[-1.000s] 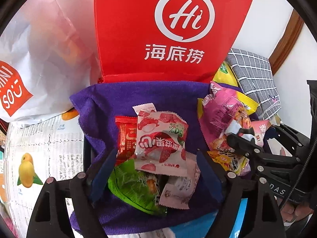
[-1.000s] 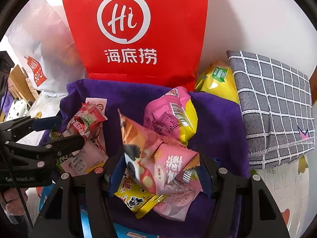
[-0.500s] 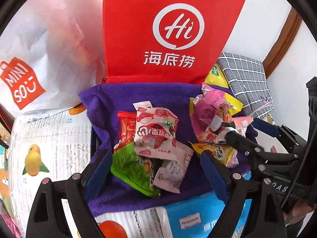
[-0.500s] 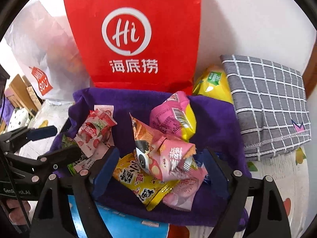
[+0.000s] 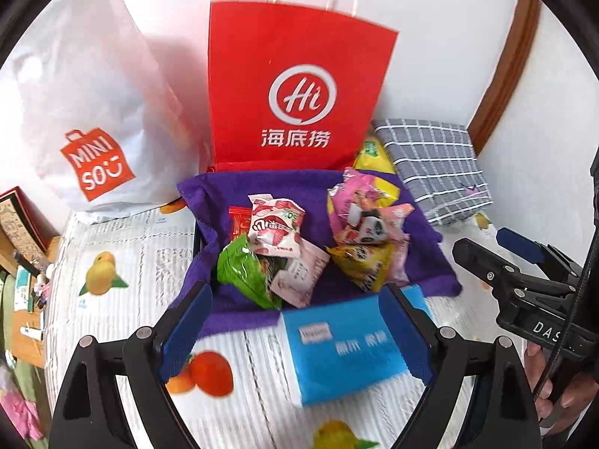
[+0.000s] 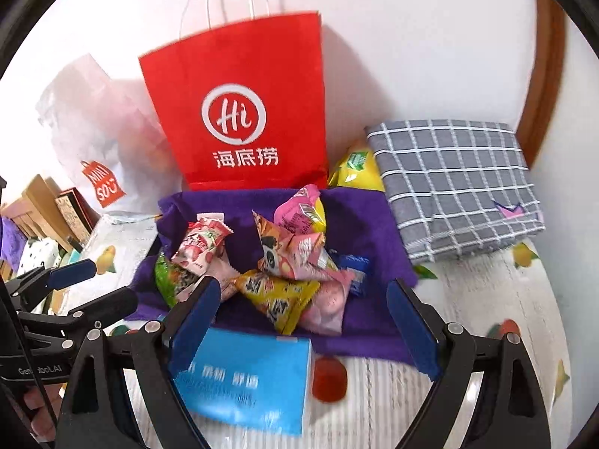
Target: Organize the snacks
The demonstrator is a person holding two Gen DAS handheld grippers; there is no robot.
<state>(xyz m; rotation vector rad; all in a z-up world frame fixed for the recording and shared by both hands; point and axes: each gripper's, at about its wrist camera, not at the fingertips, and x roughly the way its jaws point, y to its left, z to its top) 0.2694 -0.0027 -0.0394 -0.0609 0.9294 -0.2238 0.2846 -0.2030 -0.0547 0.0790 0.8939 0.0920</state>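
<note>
Two heaps of snack packets lie on a purple cloth (image 5: 262,187). The left heap has a strawberry packet (image 5: 277,224) on top and a green packet (image 5: 243,273) in front. In the right heap, pink panda packets (image 6: 295,247) rest on a yellow packet (image 6: 277,295). My left gripper (image 5: 295,321) hangs open above the cloth's near edge, holding nothing. My right gripper (image 6: 303,321) is raised in front of the right heap, its jaws still opening with nothing between the pads. Each gripper shows in the other's view: the right gripper (image 5: 498,250), the left gripper (image 6: 86,284).
A red paper bag (image 5: 299,75) stands behind the cloth, with a white shopping bag (image 5: 86,112) to its left. A grey checked cloth (image 6: 449,187) and a yellow bag (image 6: 355,168) lie at the right. A blue tissue pack (image 5: 348,344) sits just below the grippers on the fruit-print tablecloth (image 5: 112,280).
Both grippers drew back and up from the snack heaps, which stay on the purple cloth. The right jaws widened off the pink packets, and the left jaws widened a little.
</note>
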